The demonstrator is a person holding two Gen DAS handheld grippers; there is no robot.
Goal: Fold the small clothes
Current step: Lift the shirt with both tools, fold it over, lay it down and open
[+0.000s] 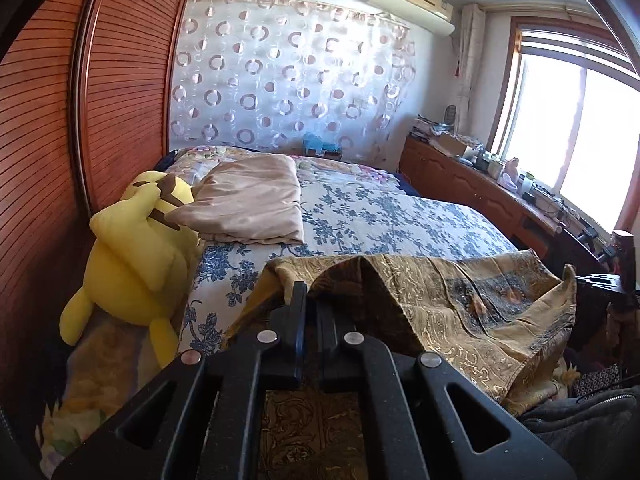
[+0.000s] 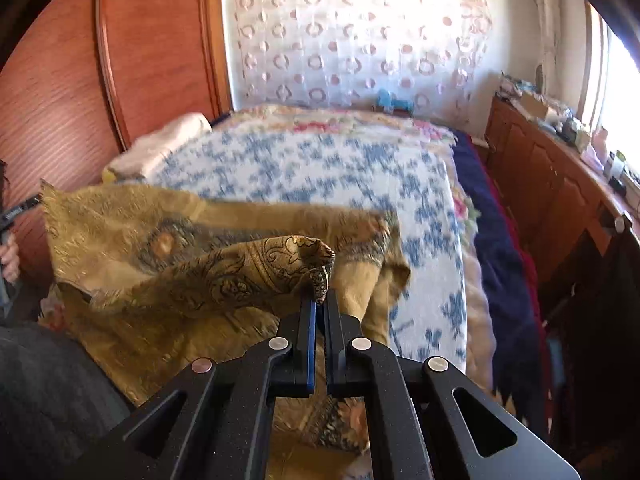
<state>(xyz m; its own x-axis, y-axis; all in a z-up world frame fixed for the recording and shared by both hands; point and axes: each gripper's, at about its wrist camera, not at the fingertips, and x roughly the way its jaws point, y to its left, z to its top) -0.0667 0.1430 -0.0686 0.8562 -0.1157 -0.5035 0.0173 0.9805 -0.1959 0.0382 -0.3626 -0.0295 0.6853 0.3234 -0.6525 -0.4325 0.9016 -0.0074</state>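
Gripping a raised corner of the gold patterned cloth (image 2: 248, 268), the right gripper (image 2: 319, 300) has its jaws closed to a narrow slit, with a bunched tip of fabric pinched between them. From that pinch the cloth runs down and to the left, folded over its own lower layer, which lies spread on the near end of the bed (image 2: 320, 168). Right wrist view is motion-blurred; fine weave detail unreadable.

Left gripper (image 1: 308, 300): jaws drawn together, fabric heaped over and between the tips, so it has hold of the same cloth (image 1: 460, 304) at another edge. Seen from this side, the cloth forms a raised ridge just beyond the jaws, then drapes to the right across the foot of the bed, its far corner sticking up near the bed's edge. A dark blue-grey panel with small orange spots shows in the weave.

Surroundings:
- Bed cover white with blue flowers.
- Folded beige quilt (image 1: 248, 204) lies farther up the bed, well apart from the cloth.
- Yellow plush toy (image 1: 132, 260) is slumped against the wooden wardrobe (image 1: 120, 80), touching the quilt's near corner.
- Curtain with ring pattern (image 1: 288, 68) behind the headboard end.
- Air conditioner (image 1: 412, 4) high on the wall.
- Long wooden cabinet (image 1: 472, 188) under the bright window (image 1: 568, 128), its top cluttered with small items too small to tell.
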